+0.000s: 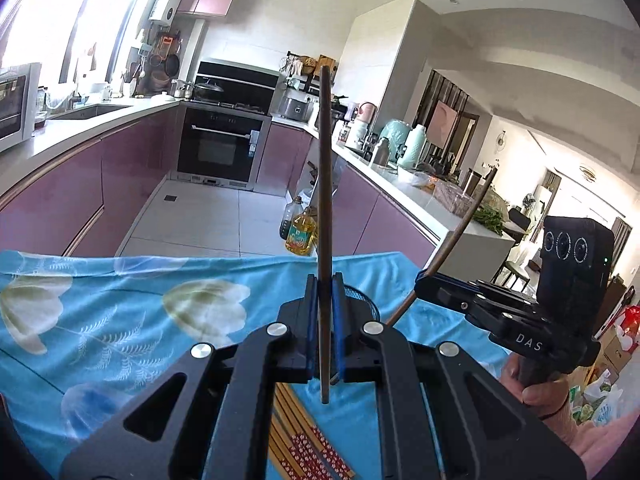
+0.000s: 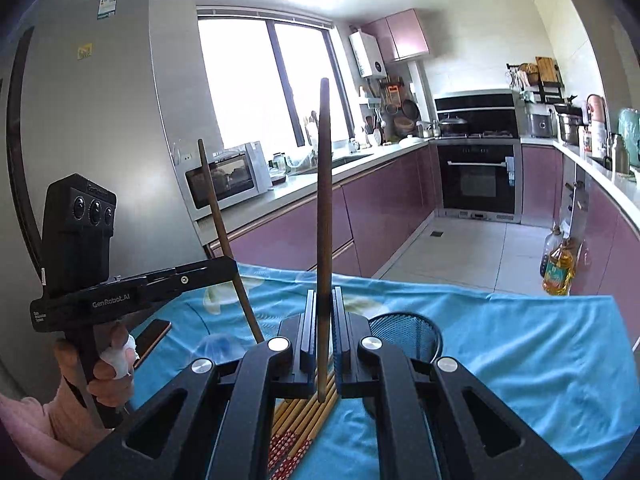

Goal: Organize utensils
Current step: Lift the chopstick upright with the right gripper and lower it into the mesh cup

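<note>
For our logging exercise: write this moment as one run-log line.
left tool: shut on dark chopstick | right tool: shut on second dark chopstick | mesh holder: beneath

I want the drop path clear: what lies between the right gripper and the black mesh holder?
Nothing: in the right wrist view the mesh holder sits just beyond the right gripper, which holds a dark chopstick.

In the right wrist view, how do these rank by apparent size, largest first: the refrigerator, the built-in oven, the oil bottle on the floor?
1. refrigerator, clearly largest, though it is also nearest.
2. built-in oven.
3. oil bottle, smallest.
</note>
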